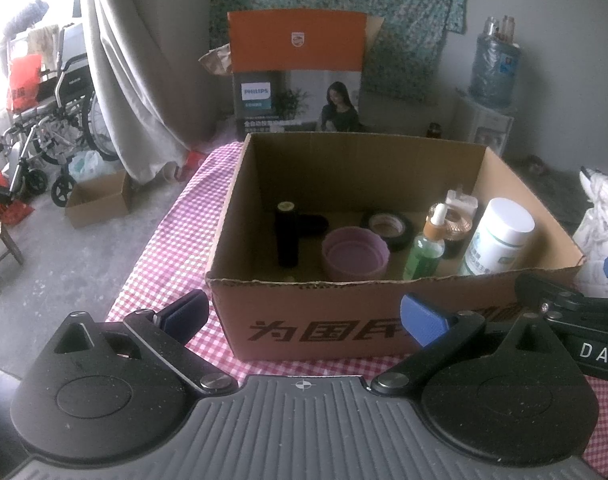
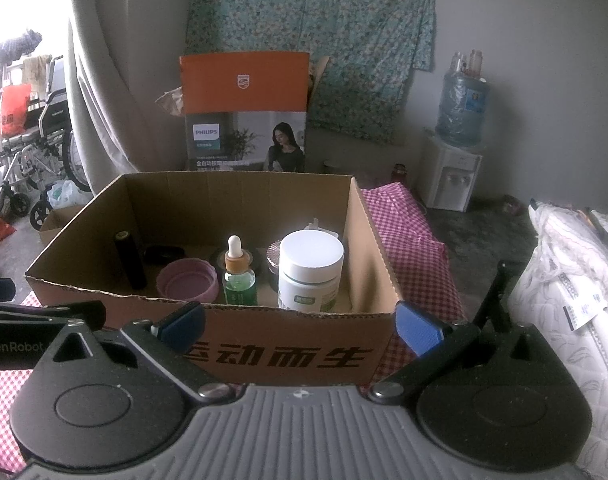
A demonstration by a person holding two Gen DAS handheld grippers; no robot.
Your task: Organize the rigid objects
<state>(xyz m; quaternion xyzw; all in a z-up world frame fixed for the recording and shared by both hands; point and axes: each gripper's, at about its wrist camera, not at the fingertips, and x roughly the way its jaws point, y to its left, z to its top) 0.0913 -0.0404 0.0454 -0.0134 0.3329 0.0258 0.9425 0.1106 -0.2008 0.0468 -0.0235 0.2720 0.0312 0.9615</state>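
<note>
The left gripper (image 1: pixel 304 316) and right gripper (image 2: pixel 300 326) stood with jaws wide and empty before the cardboard box (image 1: pixel 304 320), which held the black cylinder (image 1: pixel 286 236), pink lid (image 1: pixel 355 254), dropper bottle (image 1: pixel 425 248) and white jar (image 1: pixel 499 236). The next pick likely required descending vertically, clear of the box wall.

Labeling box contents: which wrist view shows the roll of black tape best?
The left wrist view: the black tape roll lies in plain sight behind the pink lid, its hole visible. In the right wrist view the green dropper bottle covers most of it; only a dark edge shows.
</note>
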